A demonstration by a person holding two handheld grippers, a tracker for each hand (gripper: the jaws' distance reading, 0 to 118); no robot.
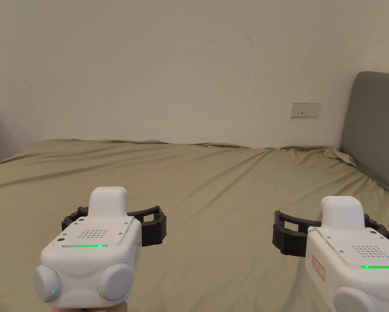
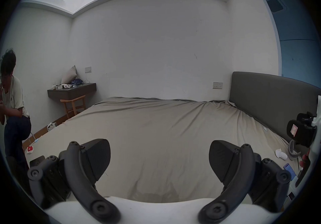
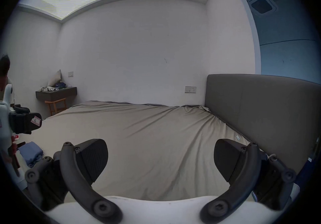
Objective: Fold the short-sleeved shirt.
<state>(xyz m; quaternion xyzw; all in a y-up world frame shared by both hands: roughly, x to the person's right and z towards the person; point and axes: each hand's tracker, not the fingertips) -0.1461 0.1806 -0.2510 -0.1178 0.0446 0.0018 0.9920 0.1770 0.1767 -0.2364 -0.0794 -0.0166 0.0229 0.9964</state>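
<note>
Blue folded cloth [image 3: 31,153], possibly the shirt though too small to tell, lies at the bed's [image 1: 214,183] near left edge, beside the left gripper [image 1: 114,221], making that hand the nearer one; the right gripper [image 1: 331,233] hangs well apart over bare olive sheet, and both grippers stand wide with nothing between their jaws

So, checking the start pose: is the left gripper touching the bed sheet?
Apart. The head view shows the left gripper held above the bed sheet.
</note>
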